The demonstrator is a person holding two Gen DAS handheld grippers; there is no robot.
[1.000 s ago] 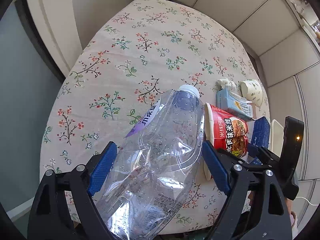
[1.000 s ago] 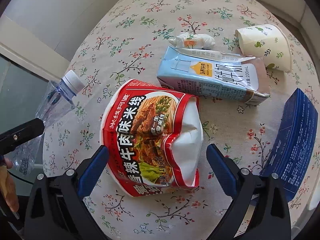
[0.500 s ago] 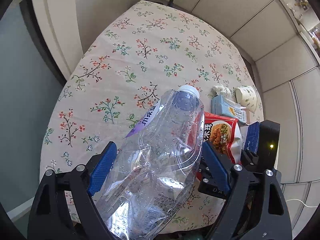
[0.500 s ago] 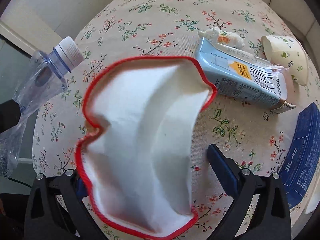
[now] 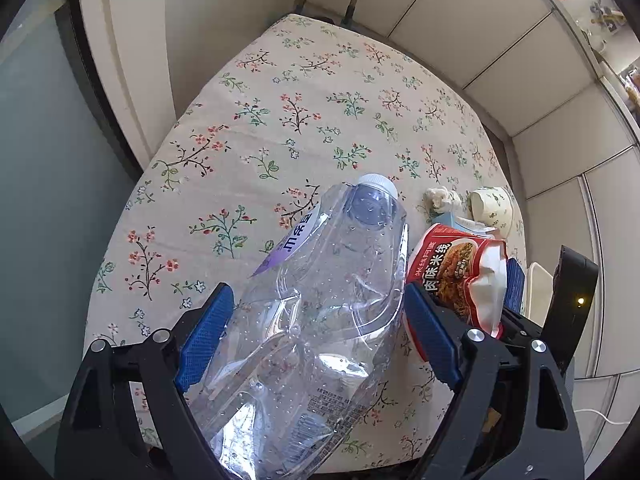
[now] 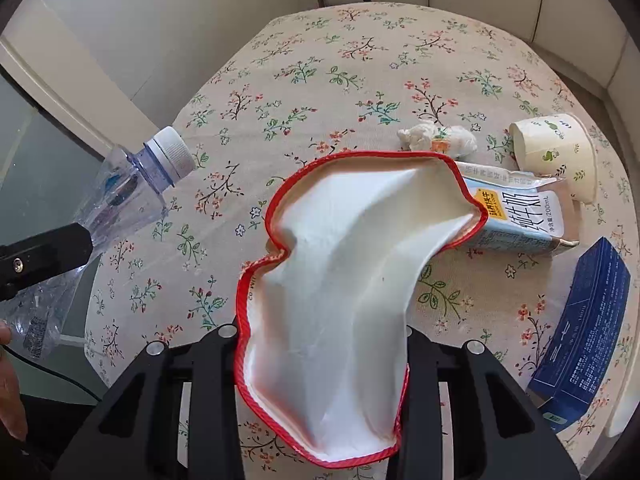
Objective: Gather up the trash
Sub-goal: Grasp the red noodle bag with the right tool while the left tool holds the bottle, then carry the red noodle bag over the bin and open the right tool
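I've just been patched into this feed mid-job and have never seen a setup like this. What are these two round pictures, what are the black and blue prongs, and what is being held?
There is no robot here: a person holds a two-finger tool in each hand, and each carries a fisheye camera looking along its fingers, hence the round pictures.

In the left camera's picture, the left tool has its blue-padded fingers around a crushed clear water bottle.

In the right camera's picture, the right tool is shut on a squashed red-rimmed noodle cup, seen from its white inside.

On the flowered tablecloth lie a milk carton, a paper cup, a crumpled tissue and a dark blue box.
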